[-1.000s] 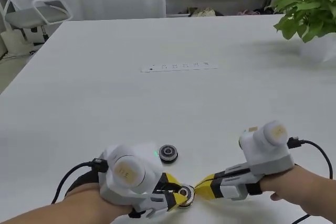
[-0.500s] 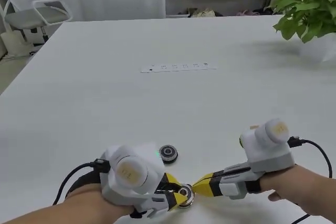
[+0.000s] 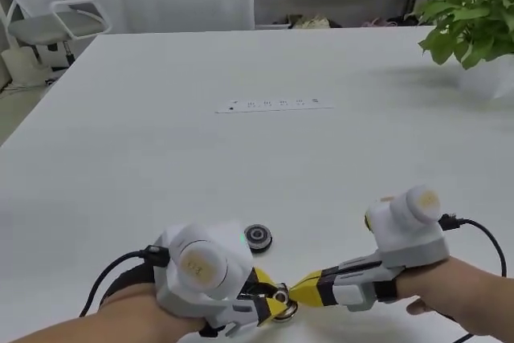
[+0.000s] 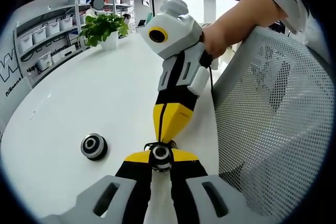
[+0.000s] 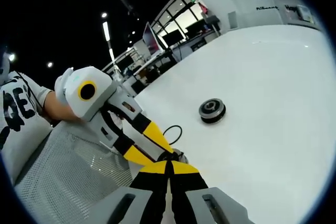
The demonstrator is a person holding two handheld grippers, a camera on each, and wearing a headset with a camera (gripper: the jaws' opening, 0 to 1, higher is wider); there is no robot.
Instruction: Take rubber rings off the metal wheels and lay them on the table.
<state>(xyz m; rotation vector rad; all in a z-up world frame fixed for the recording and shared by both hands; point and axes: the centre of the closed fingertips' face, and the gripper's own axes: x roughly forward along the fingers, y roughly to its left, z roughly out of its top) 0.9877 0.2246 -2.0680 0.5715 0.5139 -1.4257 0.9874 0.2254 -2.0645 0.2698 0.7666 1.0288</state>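
My left gripper is shut on a small metal wheel, held at the table's near edge. From the right, my right gripper meets it tip to tip, pinched shut on the wheel's thin black rubber ring. In the head view the left gripper, the held wheel and the right gripper sit together at the bottom centre. A second wheel with its black ring on lies flat just beyond them; this second wheel is apart from both grippers.
A white power strip lies mid-table. A potted plant stands at the far right. A mesh chair back is close behind the near edge. A thin black loop shows beside the left gripper's jaw.
Both grippers and the held wheel have slid slightly toward the near edge, staying tip to tip. The wheel on the table has not moved.
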